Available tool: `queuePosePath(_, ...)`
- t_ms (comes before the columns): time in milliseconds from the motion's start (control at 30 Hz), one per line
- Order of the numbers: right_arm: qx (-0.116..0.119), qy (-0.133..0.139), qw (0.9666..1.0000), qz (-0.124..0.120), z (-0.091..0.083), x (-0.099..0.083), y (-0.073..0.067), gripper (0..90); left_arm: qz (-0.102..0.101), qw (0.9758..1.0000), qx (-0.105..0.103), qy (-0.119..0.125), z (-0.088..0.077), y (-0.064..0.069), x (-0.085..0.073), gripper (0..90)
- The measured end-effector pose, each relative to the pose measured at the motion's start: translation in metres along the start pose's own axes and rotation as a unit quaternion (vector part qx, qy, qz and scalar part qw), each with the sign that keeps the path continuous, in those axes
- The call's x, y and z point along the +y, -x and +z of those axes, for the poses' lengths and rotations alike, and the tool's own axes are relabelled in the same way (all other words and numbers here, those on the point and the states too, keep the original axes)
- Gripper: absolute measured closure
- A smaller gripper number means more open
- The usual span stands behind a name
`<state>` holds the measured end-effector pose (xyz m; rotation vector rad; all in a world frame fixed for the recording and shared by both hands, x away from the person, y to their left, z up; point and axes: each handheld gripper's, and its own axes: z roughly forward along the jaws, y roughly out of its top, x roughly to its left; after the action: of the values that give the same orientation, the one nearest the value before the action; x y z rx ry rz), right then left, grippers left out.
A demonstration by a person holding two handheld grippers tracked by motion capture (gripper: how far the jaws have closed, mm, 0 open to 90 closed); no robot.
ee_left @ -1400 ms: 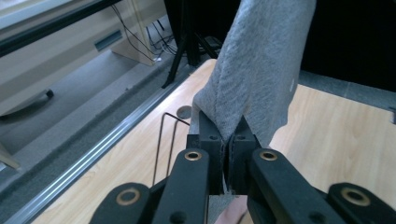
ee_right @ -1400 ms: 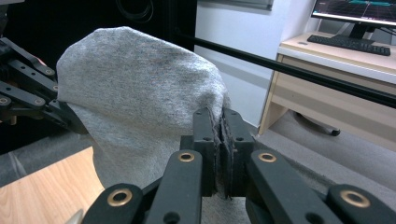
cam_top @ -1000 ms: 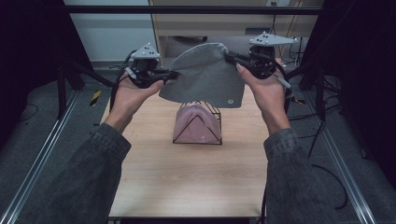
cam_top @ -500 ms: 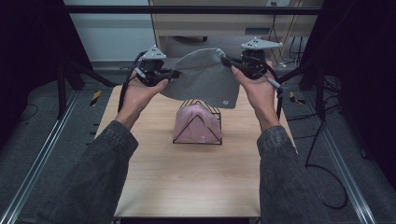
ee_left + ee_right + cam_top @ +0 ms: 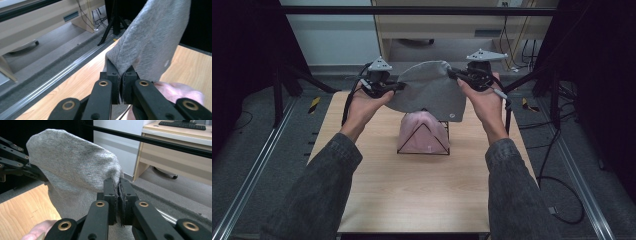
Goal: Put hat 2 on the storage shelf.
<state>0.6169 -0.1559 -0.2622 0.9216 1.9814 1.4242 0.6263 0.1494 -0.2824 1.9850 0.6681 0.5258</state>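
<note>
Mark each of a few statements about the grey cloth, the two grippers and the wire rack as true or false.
1. Both grippers clamp the grey cloth. True: the left gripper and the right gripper each pinch an edge.
2. The cloth lies flat on the table. False: it hangs in the air.
3. A pink cloth drapes the wire rack. True.
4. The rack stands on the floor. False: it stands on the table.

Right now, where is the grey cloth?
In the high view the grey cloth hangs stretched between the left claw and right claw, above the far half of the table, over the pink cloth on the wire rack.
</note>
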Motion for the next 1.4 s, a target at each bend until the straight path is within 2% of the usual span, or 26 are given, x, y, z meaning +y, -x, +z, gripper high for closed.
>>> queuePosePath(67,0.002,-0.003,1.0000,0.000,0.000,-0.002,-0.001,86.0,-0.006,1.0000,-0.006,0.002,0.001,0.001,-0.003,87.7)
queuePosePath(200,0.007,-0.006,1.0000,-0.002,-0.001,-0.005,-0.003,86.0,0.003,0.9999,-0.005,-0.009,0.002,0.004,-0.008,87.7)
queuePosePath(300,0.012,-0.009,0.9999,-0.002,-0.002,-0.012,-0.006,86.0,-0.005,0.9999,-0.007,-0.009,0.000,0.004,-0.015,87.7)
queuePosePath(400,0.015,-0.009,0.9998,-0.002,-0.001,-0.016,-0.008,86.0,0.001,0.9998,-0.007,-0.016,0.002,0.007,-0.020,87.7)
queuePosePath(533,0.017,-0.011,0.9998,-0.004,0.000,-0.020,-0.010,86.0,-0.003,0.9998,-0.009,-0.018,0.003,0.007,-0.026,87.7)
queuePosePath(733,0.023,-0.019,0.9996,0.000,0.004,-0.027,-0.012,86.0,-0.004,0.9994,-0.012,-0.032,0.005,0.006,-0.033,87.7)
queuePosePath(933,0.022,-0.030,0.9993,0.002,0.009,-0.037,-0.013,86.0,-0.011,0.9993,-0.011,-0.035,0.009,0.006,-0.042,87.7)
queuePosePath(1167,0.025,-0.042,0.9987,0.015,0.018,-0.052,-0.013,86.0,-0.018,0.9989,-0.012,-0.042,0.016,0.006,-0.055,87.7)
queuePosePath(1400,0.028,-0.046,0.9984,0.016,0.021,-0.055,-0.014,86.0,-0.024,0.9985,-0.011,-0.048,0.020,0.006,-0.063,87.7)
